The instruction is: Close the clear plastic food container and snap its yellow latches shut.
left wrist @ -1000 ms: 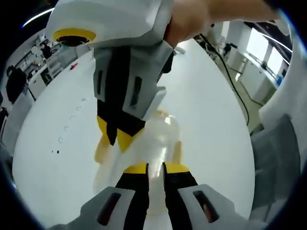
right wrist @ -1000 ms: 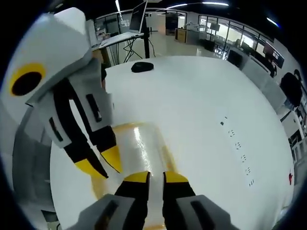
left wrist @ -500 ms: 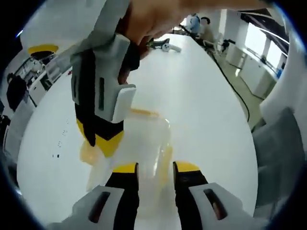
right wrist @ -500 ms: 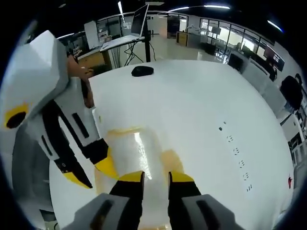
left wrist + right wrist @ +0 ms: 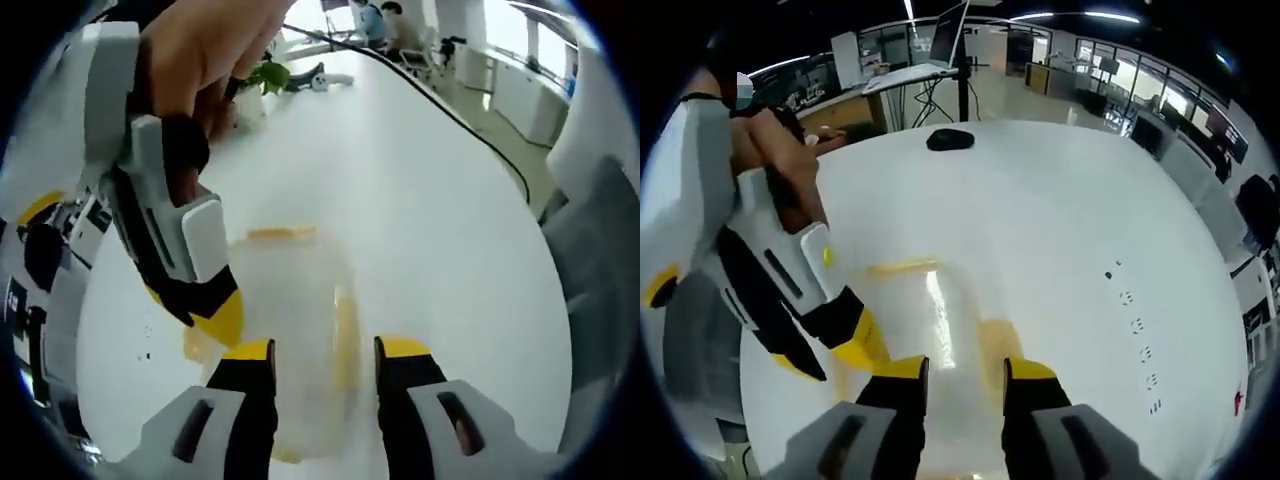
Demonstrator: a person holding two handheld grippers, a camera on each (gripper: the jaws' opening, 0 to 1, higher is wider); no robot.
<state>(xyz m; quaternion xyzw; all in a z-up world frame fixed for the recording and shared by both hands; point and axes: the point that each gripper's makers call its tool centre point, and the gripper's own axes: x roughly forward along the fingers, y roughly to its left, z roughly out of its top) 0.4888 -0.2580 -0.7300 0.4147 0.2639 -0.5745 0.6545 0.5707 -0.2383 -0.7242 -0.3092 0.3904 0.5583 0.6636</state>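
The clear plastic container [image 5: 292,300] lies on the white table [image 5: 450,240] with its lid down; yellow latches [image 5: 282,233] show at its far end and along its right side. My left gripper [image 5: 325,350] is open, its yellow-tipped jaws standing just above the container's near end. The right gripper's fingertips [image 5: 222,318] come in from the left beside the container, held by a hand [image 5: 200,50]. In the right gripper view, the container [image 5: 935,325] has a yellow latch [image 5: 900,267] at the far end. My right gripper [image 5: 966,370] is open over it, and the left gripper's fingertips [image 5: 862,348] are at its left edge.
A black cable [image 5: 450,115] runs across the table's far right, with a small plant [image 5: 265,75] and a white device [image 5: 328,76] beyond. A black mouse-like object [image 5: 950,139] lies at the table's far edge. Desks and a laptop [image 5: 940,35] stand behind.
Both grippers' jaws have spread from nearly shut to open. Each gripper has drawn back and to the side, away from the container's top. The container has stayed on the table.
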